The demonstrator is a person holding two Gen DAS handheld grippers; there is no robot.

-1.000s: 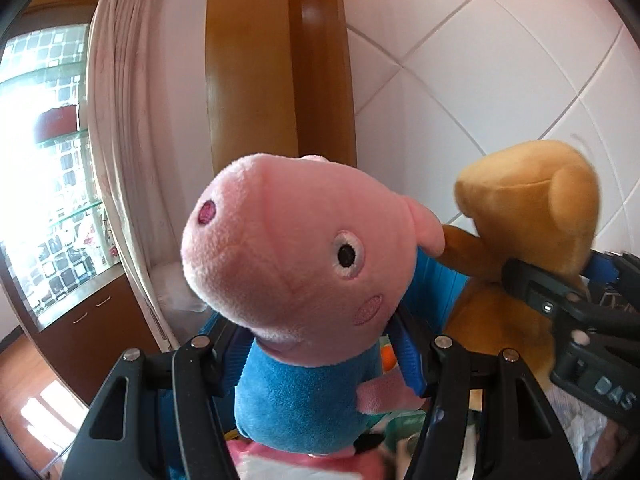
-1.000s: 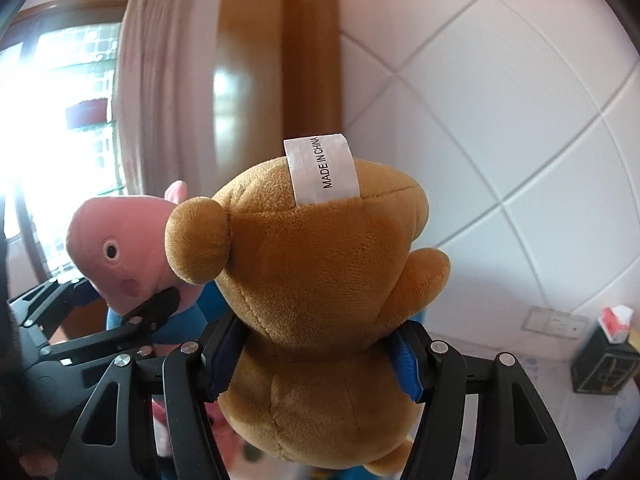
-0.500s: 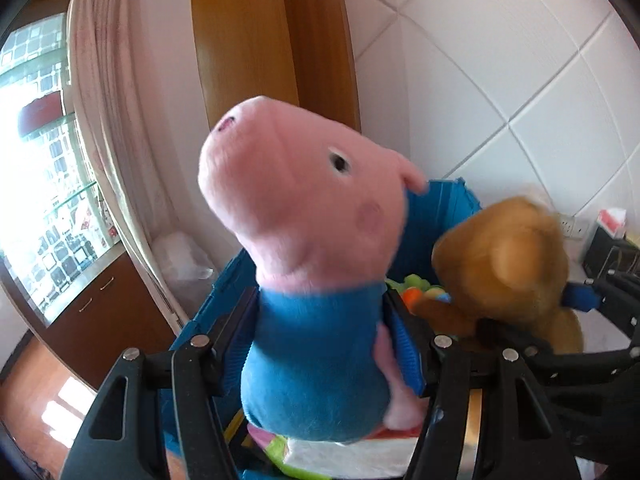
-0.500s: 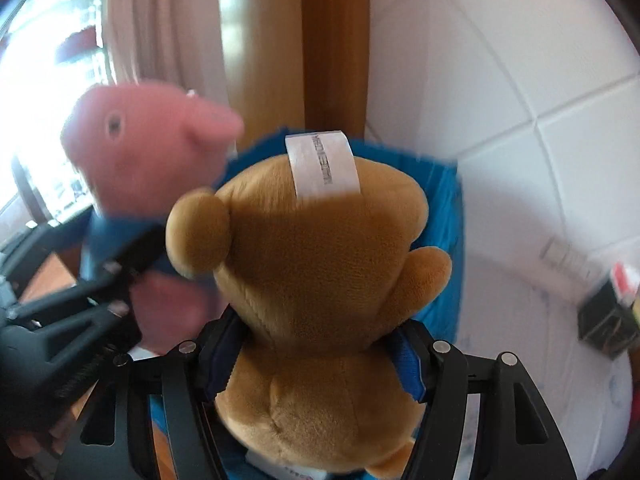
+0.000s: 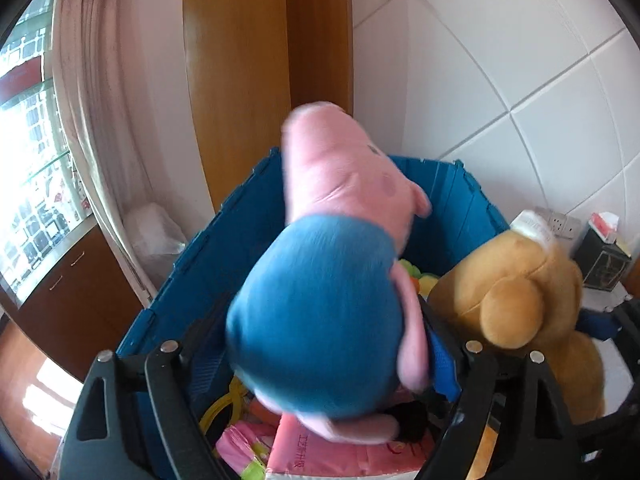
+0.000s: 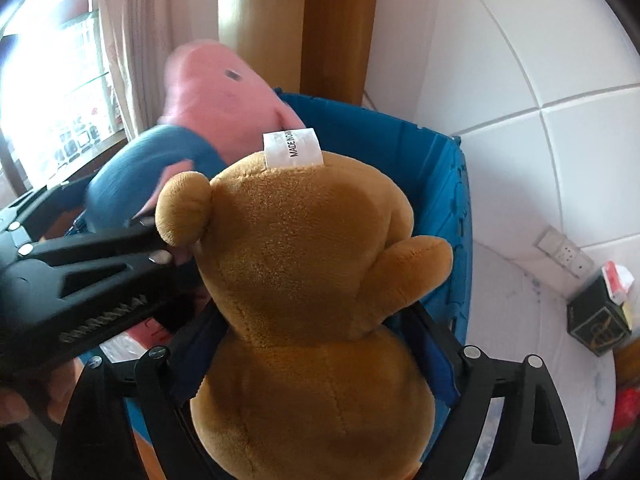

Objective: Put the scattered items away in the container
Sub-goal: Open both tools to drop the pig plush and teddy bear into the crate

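Observation:
A pink pig plush in a blue shirt (image 5: 320, 312) tips forward over the open blue crate (image 5: 208, 248), between the fingers of my left gripper (image 5: 312, 364); it is blurred and the left pad looks apart from it. It also shows in the right wrist view (image 6: 200, 120). My right gripper (image 6: 312, 340) is shut on a brown bear plush (image 6: 304, 280), held over the crate's (image 6: 436, 184) near right side. The bear (image 5: 516, 292) sits beside the pig in the left wrist view.
The crate holds pink packets (image 5: 360, 452) and green and yellow items (image 5: 416, 276). A black box (image 6: 600, 316) and a wall socket (image 6: 564, 248) are on the right on a white counter. A tiled wall, wooden post and curtained window stand behind.
Both grippers have tilted down over the crate. The pig has pitched forward, head away from me, and looks to be slipping out of the left gripper. The bear stays gripped.

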